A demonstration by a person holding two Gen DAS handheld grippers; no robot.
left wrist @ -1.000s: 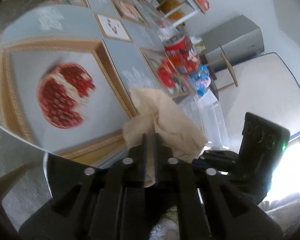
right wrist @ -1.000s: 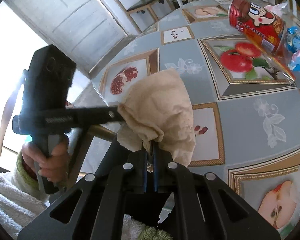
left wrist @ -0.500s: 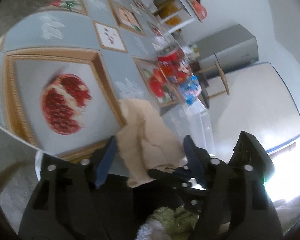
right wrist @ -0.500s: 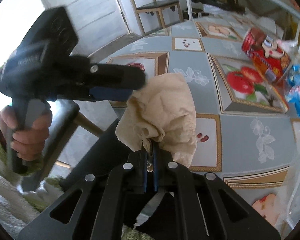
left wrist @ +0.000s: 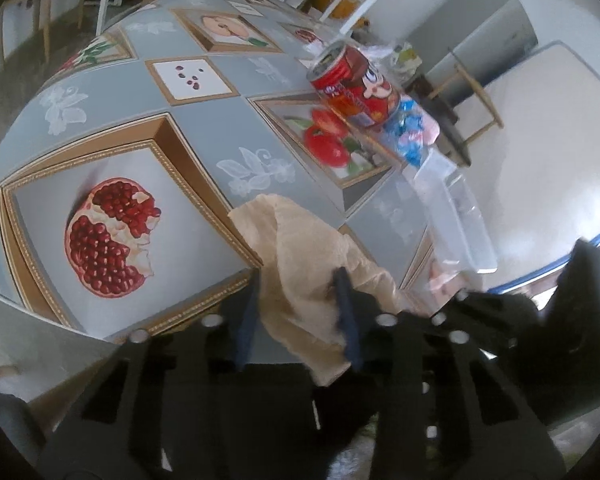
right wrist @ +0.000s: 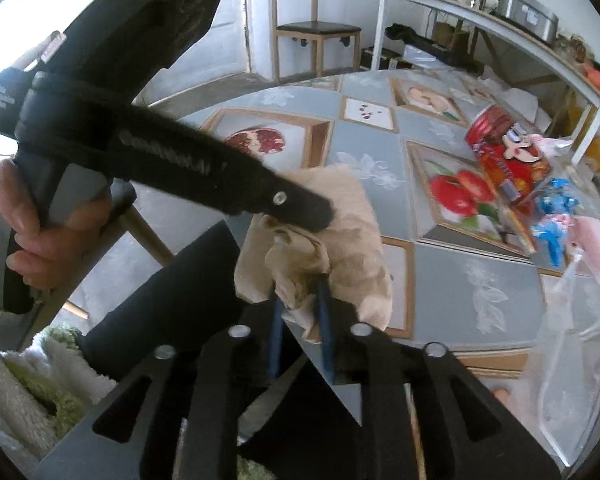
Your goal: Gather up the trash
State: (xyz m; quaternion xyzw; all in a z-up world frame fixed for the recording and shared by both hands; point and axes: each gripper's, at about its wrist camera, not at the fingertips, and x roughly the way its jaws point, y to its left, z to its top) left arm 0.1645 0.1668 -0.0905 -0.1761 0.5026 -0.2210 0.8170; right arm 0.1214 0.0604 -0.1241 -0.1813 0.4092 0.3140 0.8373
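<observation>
Both grippers have changed since a sec ago: then each was pinching the crumpled beige tissue (left wrist: 300,280) tight; the left gripper (left wrist: 298,312) opened wide in between and its jaws are now closing on the wad again, while the right gripper (right wrist: 300,312) jaws are opening from shut.

Nearest to the tissue, in left wrist view, the blue pads (left wrist: 346,320) of the left gripper are standing at a narrow gap w/ the wad filling the space between them; can't tell if they're pressing. In right wrist view the right gripper's pads (right wrist: 326,320) are parted a bit, a tissue fold sitting between them, touching at least one side. A left gripper finger is crossing over the tissue's top there, w/ the person's hand (right wrist: 40,224) gripping its handle.

Tissue is hanging just off the near edge of the table (left wrist: 204,120), over the fruit-print cloth. Past the tissue, a clear plastic bag (left wrist: 456,216) is lying at the table edge. Farther beyond, a red can (left wrist: 352,80) is lying tipped on its side, blue-pink wrappers (left wrist: 412,132) just beside it.
</observation>
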